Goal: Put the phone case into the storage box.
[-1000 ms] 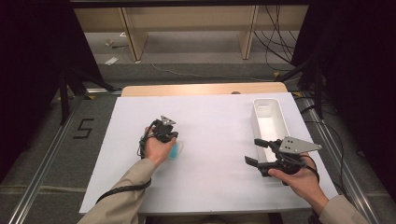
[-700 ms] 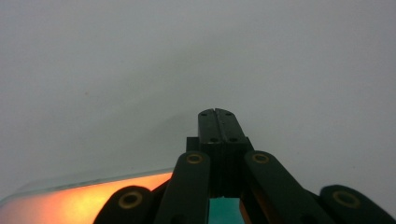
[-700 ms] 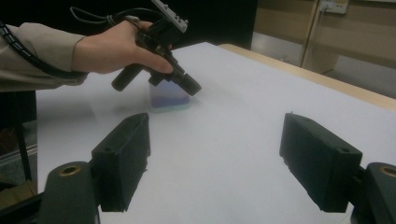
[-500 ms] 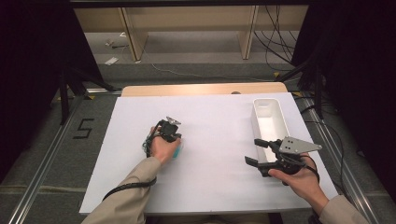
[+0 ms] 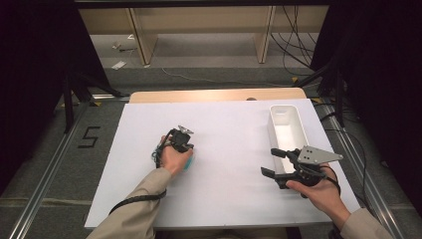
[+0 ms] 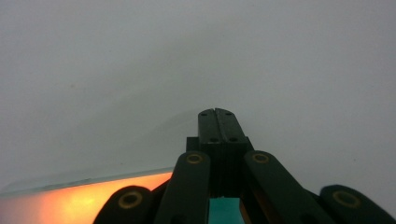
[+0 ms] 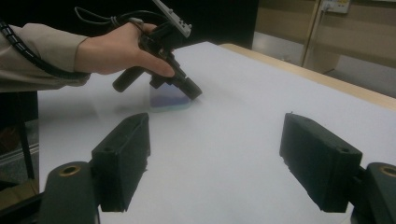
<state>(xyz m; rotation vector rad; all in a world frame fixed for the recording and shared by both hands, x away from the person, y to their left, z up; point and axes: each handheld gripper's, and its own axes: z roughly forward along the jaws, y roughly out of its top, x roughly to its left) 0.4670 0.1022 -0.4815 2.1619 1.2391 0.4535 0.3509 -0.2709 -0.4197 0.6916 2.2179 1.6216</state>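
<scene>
A white sheet covers the bench (image 5: 224, 199), which stands in a dim room with wooden shelving and loose cables on the floor behind it. Near the middle of the sheet lies a small translucent teal object (image 5: 189, 162), just beside and under the left claw (image 5: 185, 145); in the right gripper view the same object (image 7: 169, 100) looks like a pale bluish block resting on the sheet directly below that claw's tip, though whether the tip touches it is hard to tell. The left claw is tilted down toward the sheet, and the left gripper view shows its two black jaws pressed together with nothing between them, a strip of teal visible at the bottom edge behind them. The left hand (image 5: 174, 158) grips its handle, a beige sleeve behind it. Well apart, on the far side from the left claw, the right claw (image 5: 271, 162) hovers above the sheet with its jaws standing wide and empty, held by the right hand (image 5: 318, 191). Just beyond the right claw sits a long white tray (image 5: 273, 130).
</scene>
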